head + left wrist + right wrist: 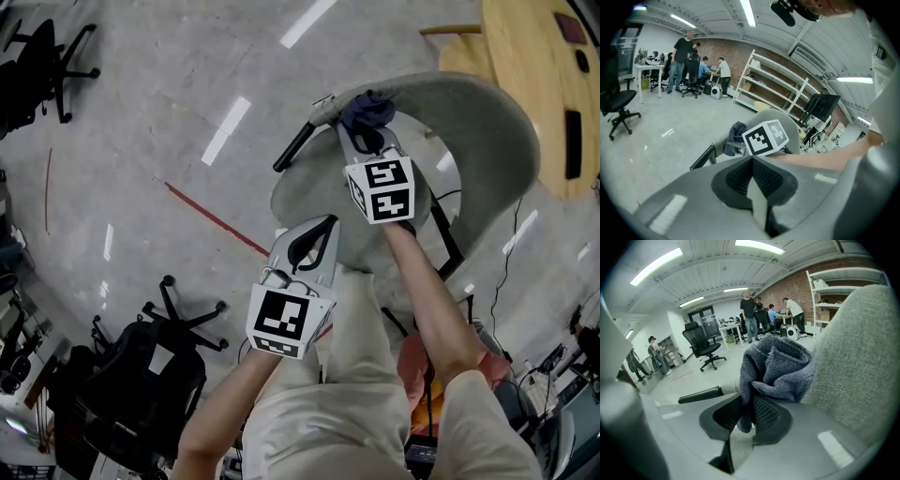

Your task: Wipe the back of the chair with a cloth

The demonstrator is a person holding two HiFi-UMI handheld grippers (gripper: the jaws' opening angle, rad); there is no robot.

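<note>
Right tongs (364,136): clamped on the cloth (367,110), a dark blue-grey bundle. In the head view it sits at the left end of the chair back (487,131), on the curved upper rim just beside the black armrest (293,147). That view does not settle whether the cloth touches the upholstery.

Right gripper view settles it. The cloth (776,364) bulges up out of the two mesh pads, with one tail hanging down between them. Its right side presses against the coarse grey fabric of the chair back (862,348). The armrest (701,394) lies low to the left, apart from the cloth.

Left tongs (323,225): drawn back toward me, over the near edge of the chair and well apart from the cloth. Left gripper view shows the pads meeting at their tips (752,161) with nothing between them. The head view shows only the outline of those tongs.

Left gripper view also catches my right tongs from behind, with the cloth (733,138) bunched ahead of them and the chair back (785,119) rising beyond.

Only the head view shows the wooden tabletop (525,75) at top right, the red line (216,220) on the floor and a black office chair (141,375) at lower left.

Only the gripper views show people (684,51) at distant desks and white shelving (773,79) along a brick wall.
</note>
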